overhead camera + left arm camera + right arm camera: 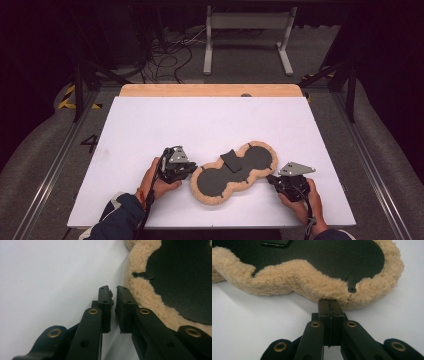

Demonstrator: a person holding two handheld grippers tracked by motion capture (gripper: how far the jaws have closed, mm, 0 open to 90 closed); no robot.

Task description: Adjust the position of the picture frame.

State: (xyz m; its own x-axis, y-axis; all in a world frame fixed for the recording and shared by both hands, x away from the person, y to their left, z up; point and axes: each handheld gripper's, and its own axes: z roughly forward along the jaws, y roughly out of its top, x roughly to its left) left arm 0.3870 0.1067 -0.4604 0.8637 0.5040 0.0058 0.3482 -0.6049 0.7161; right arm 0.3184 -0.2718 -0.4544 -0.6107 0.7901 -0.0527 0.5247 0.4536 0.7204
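Bench point(150, 125): white sheet over a wooden top, a strip of wood showing along the far edge. One item of work on it.

Pad point(235, 172): one piece, a peanut-shaped double pad, tan fleece border around two black round panels, lying flat, black side up. It sits in the near half of the bench, right of centre, its long axis running from near-left to far-right. One dark square flap point(231, 160) lies at its waist, towards the far side. Small black tabs at the fleece edge: two counted, one in the left gripper view point(143, 275), one in the right gripper view point(351, 283); I cannot tell whether there are more.

Left gripper point(186, 169): one, just beside the near-left lobe. In the left gripper view its fingers point(124, 305) stand a narrow gap apart with nothing between them, the right-hand one alongside the fleece rim.

Right gripper point(274, 180): one, near the right side of the pad, towards the near-right corner of the bench. In its own view the fingers point(329, 312) are pressed together, empty, tips at or touching the fleece edge just beside the tab.

Step in hand, as I judge it: approach, both grippers lined up on opposite ends of the pad, no grasp made yet.

Next move calls for: right fingers to part before they can take the fleece rim; left fingers to widen, slide over the rim and close. Fleece is soft, so a bite well into the border seems wise.
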